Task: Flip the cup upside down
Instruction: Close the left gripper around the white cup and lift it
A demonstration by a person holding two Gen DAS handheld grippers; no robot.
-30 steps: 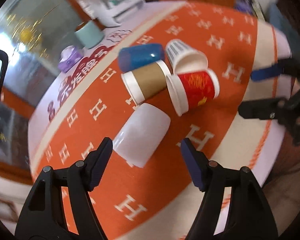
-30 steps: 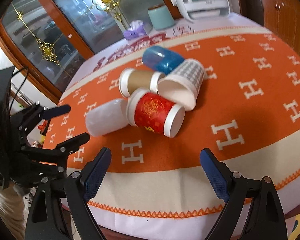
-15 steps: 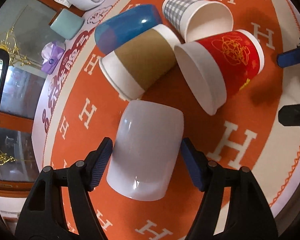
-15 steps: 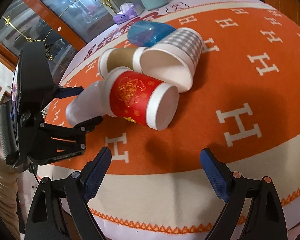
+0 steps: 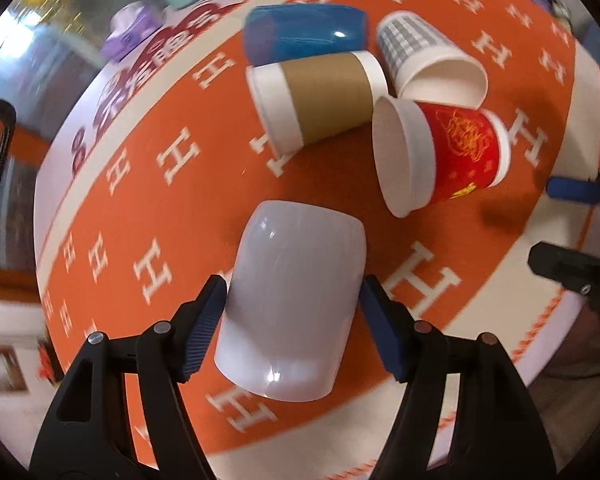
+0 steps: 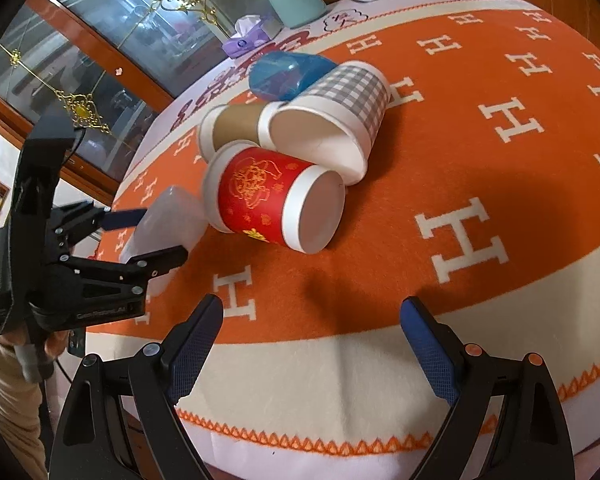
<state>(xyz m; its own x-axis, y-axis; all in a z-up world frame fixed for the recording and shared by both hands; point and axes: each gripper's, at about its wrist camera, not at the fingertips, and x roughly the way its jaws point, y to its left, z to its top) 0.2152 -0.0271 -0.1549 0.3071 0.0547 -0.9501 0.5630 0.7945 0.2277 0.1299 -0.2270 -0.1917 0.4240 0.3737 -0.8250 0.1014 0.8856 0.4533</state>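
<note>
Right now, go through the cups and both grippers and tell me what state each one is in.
white cup: on its side, between the left gripper's fingers
red cup: on its side
brown cup: on its side
checked cup: on its side
blue cup: on its side
left gripper: fingers around the white cup, contact unclear
right gripper: open, holding nothing

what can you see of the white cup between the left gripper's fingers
The white cup is plain, glossy and slightly translucent, like plastic, with no print or handle. It lies on its side on the orange blanket, apart from the other cups. The left gripper straddles its body, finger pads at or nearly on both sides; firm contact is unclear.
</note>
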